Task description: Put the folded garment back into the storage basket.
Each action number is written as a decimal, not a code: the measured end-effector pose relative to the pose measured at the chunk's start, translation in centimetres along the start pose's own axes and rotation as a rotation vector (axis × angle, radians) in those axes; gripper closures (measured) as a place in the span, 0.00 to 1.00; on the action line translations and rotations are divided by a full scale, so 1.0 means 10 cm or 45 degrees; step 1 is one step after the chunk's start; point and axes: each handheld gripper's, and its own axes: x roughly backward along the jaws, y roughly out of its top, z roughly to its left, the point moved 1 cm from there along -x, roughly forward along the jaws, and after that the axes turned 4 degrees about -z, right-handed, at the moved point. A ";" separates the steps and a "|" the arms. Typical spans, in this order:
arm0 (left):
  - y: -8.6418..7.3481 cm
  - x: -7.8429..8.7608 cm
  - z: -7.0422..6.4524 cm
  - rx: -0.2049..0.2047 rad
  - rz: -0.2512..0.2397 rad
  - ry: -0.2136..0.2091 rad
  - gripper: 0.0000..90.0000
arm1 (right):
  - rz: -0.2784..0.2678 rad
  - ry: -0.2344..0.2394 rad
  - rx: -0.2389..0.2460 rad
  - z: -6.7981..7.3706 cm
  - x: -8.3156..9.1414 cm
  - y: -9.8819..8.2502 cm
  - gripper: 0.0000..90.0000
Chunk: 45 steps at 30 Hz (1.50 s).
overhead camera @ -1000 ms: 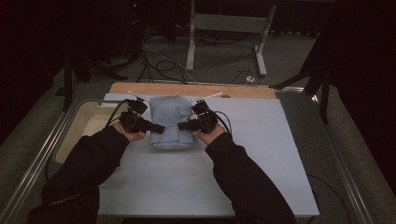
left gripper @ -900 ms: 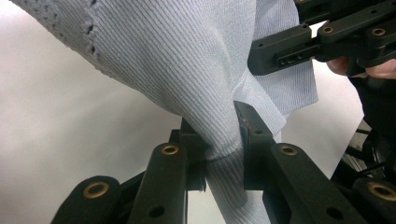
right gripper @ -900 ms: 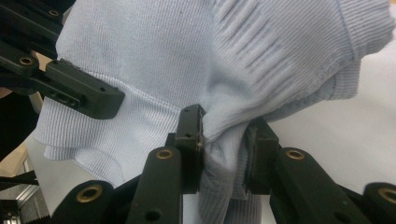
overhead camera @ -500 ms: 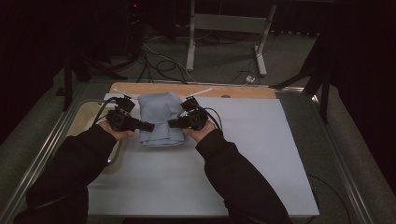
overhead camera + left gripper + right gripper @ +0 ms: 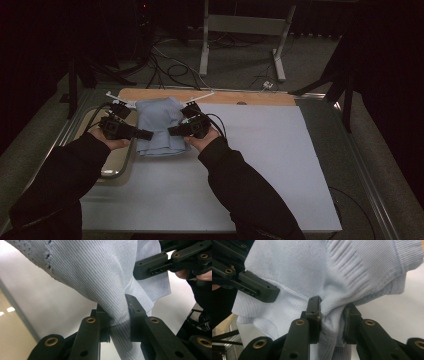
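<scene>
Folded pale-blue knit garment (image 5: pixel 159 127) now sits at the far-left of the white sheet (image 5: pixel 260 160), its left edge beside the metal tray (image 5: pixel 116 167); a second ago it lay nearer the middle. I read this as carrying the bundle leftward, nearly placed. My left gripper (image 5: pixel 119 312) pinches a bunched fold between its jaws. My right gripper (image 5: pixel 332 315) clamps the opposite side likewise. Neither is spread.

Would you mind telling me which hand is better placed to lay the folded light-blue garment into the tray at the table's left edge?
Left, probably. The left gripper already hangs at the tray rim, while the right gripper sits farther in over the white sheet. Both are shut on the garment, so the right would likely follow.
</scene>
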 end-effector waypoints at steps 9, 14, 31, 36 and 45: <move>-0.06 0.15 0.08 0.013 -0.010 0.022 0.85 | -0.005 0.020 0.008 0.13 -0.11 0.07 0.80; -0.10 0.22 0.13 0.015 -0.013 0.033 0.85 | -0.005 0.028 0.017 0.19 -0.18 0.10 0.80; -0.25 0.54 0.30 0.040 -0.012 0.071 0.85 | -0.009 0.068 0.043 0.46 -0.42 0.22 0.80; -0.32 0.63 0.37 0.050 -0.017 0.074 0.85 | -0.003 0.075 0.053 0.55 -0.51 0.25 0.80; -0.42 0.79 0.48 0.061 -0.028 0.089 0.85 | -0.007 0.089 0.062 0.71 -0.65 0.30 0.80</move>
